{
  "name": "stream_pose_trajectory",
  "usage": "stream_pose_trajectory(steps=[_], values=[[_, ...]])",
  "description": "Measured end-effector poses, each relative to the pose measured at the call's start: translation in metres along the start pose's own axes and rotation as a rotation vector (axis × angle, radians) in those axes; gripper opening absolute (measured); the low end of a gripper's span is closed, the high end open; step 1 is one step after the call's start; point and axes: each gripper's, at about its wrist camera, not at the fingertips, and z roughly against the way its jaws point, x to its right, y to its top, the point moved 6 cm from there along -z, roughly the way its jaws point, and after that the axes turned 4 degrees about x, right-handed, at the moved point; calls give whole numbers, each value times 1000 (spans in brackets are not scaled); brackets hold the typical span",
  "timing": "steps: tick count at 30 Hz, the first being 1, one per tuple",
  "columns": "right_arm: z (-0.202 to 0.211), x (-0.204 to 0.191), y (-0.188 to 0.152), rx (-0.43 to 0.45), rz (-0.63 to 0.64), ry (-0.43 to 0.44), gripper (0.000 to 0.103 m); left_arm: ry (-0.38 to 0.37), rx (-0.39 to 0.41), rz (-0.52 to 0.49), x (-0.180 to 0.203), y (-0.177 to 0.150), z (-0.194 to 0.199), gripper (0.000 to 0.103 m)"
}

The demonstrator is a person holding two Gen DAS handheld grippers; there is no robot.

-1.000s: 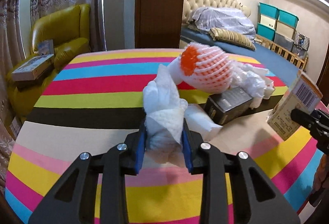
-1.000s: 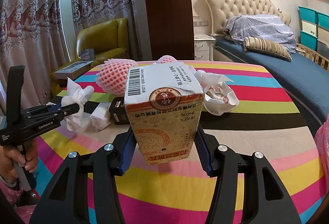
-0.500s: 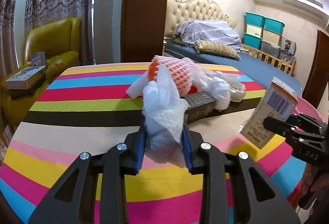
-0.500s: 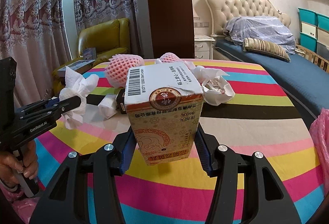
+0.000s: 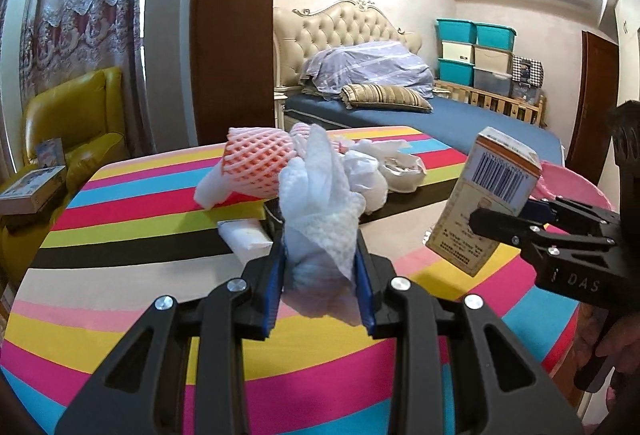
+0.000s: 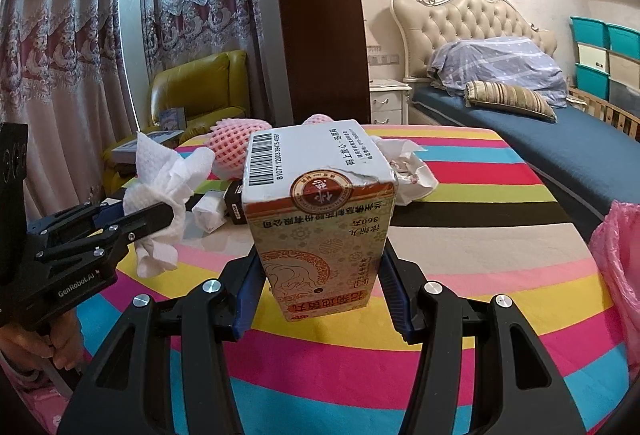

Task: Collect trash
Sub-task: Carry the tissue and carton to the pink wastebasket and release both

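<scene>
My left gripper (image 5: 320,255) is shut on a crumpled white paper towel (image 5: 320,219) and holds it above the striped round table (image 5: 120,235). It also shows in the right wrist view (image 6: 160,195). My right gripper (image 6: 320,267) is shut on an orange and white medicine carton (image 6: 320,219), held above the table's near edge; the carton shows in the left wrist view (image 5: 484,203) at the right. On the table lie a pink foam fruit net (image 5: 256,167), a black box (image 6: 234,205), a small white packet (image 5: 244,235) and crumpled white paper (image 6: 408,171).
A pink plastic bag (image 6: 616,275) hangs at the table's right edge. A yellow armchair (image 5: 76,131) with boxes stands to the left, a bed (image 6: 520,139) behind the table, and a dark wooden pillar (image 5: 232,35) beyond the far edge.
Both grippers have drawn back and risen with their loads. The towel and the carton are farther from the pile on the table, and the pink bag has come into view.
</scene>
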Motion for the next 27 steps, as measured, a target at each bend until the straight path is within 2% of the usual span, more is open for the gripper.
stream_pose_trajectory(steps=[13, 27], values=[[19, 15, -4, 33, -15, -18, 51, -49, 1, -53, 30, 2, -2, 31], [58, 65, -8, 72, -27, -136, 51, -183, -14, -118, 85, 12, -21, 31]])
